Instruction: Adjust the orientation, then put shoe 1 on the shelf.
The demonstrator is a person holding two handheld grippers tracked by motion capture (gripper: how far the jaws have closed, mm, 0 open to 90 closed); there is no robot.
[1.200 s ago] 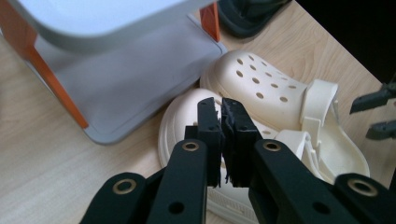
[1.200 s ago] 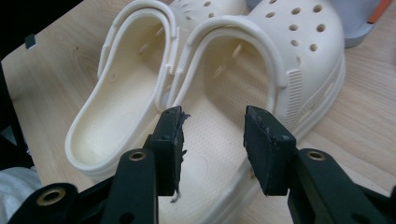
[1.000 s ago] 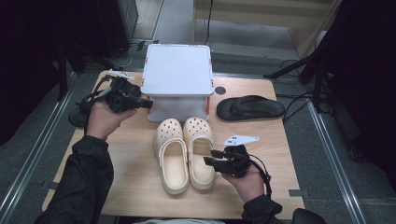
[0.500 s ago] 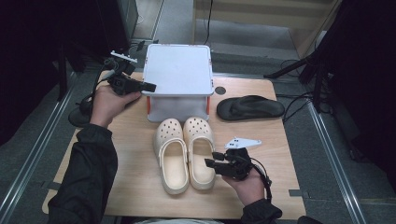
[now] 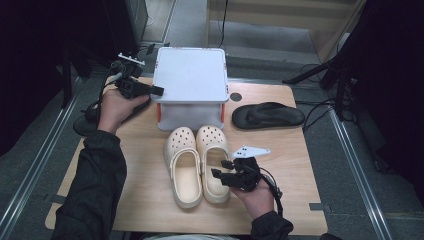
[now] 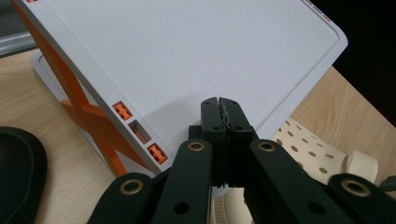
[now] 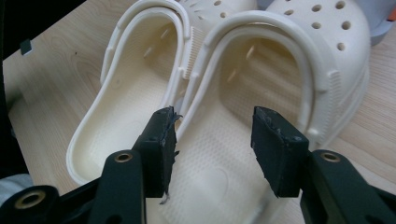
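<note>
Cream clogs (image 5: 197, 165) sit mid-table w/ the right gripper (image 7: 212, 135) spread open over the right clog's heel, so close squarely on its rim, while the empty left gripper (image 6: 219, 103), jaws clamped together, steadies the box lid (image 5: 190, 75) at the back edge.

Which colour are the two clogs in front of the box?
The clogs are cream, clearest in the right gripper view.

No readable text or labels anywhere, as far as visible.

Clogs (image 5: 196, 162) before box (image 5: 190, 82)
</note>
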